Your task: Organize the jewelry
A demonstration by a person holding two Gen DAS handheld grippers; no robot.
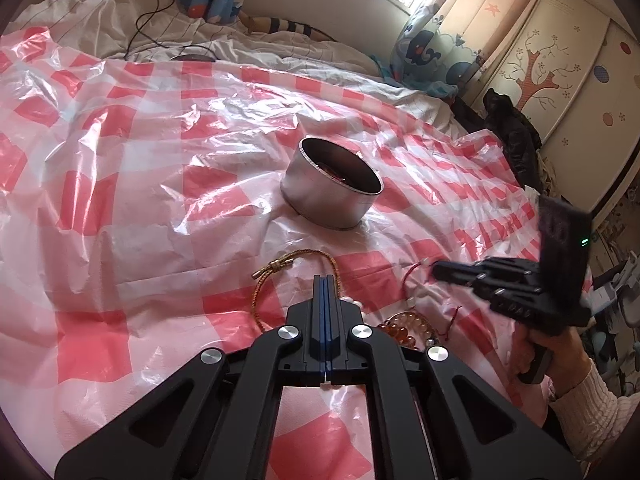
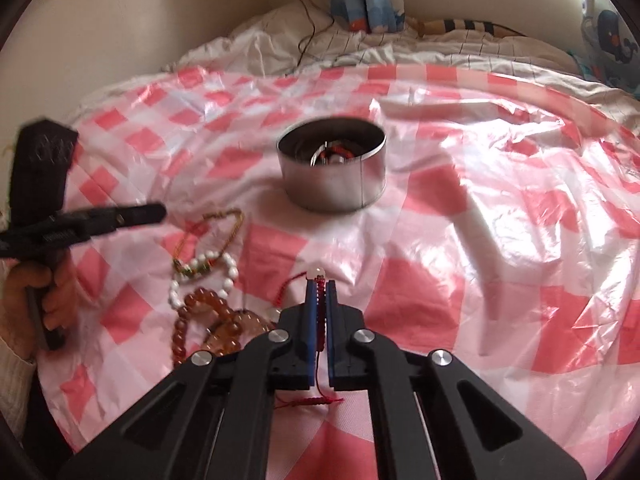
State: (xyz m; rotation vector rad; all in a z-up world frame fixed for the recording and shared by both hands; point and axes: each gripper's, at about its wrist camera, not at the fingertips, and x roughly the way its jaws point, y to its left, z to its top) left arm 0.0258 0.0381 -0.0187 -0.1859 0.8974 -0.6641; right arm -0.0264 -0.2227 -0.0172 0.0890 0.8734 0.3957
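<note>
A round metal tin (image 1: pixel 328 204) (image 2: pixel 332 188) stands open on the red-and-white checked plastic sheet (image 1: pixel 140 184), with some red and silver jewelry (image 2: pixel 332 156) inside. My right gripper (image 2: pixel 320 282) (image 1: pixel 436 270) is shut on a red cord bracelet (image 2: pixel 320 304) (image 1: pixel 405 278), whose white bead shows just past the tips. My left gripper (image 1: pixel 323 278) (image 2: pixel 160 212) is shut with nothing between its pads, hovering over a gold cord bracelet (image 1: pixel 308 252) (image 2: pixel 236 220). A white bead bracelet (image 2: pixel 204 260) and an amber bead bracelet (image 2: pixel 200 300) (image 1: pixel 404 324) lie between the two grippers.
The sheet covers a bed with a rumpled white duvet (image 1: pixel 120 12) and a black cable (image 1: pixel 152 16) at the far end. Patterned curtains (image 1: pixel 432 40), a decorated wardrobe (image 1: pixel 560 60) and dark clothing (image 1: pixel 516 136) stand at the right edge.
</note>
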